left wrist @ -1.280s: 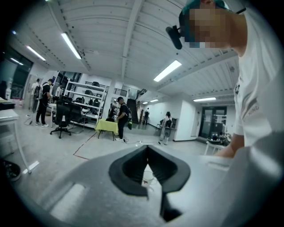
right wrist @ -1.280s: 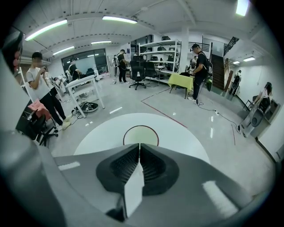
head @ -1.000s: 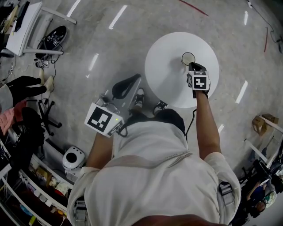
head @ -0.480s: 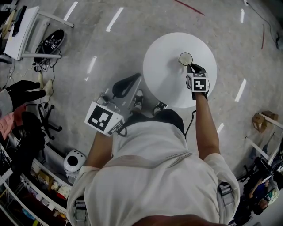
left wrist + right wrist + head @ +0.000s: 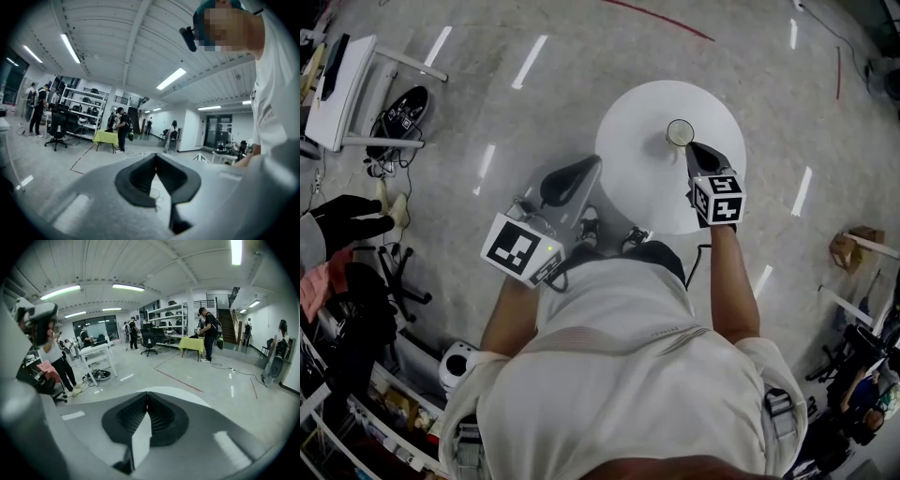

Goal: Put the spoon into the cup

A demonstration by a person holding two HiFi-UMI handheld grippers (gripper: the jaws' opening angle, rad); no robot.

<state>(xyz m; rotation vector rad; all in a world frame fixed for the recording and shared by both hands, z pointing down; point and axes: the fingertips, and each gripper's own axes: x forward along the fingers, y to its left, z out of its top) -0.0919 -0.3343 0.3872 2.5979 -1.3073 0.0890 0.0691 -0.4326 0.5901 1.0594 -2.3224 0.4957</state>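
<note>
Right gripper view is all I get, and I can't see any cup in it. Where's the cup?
Observer: The cup stands on the round white table, close ahead of the right gripper.
Operator: And where's my other gripper?
Observer: The left gripper is off the table, over the floor beside the table's left edge.
</note>
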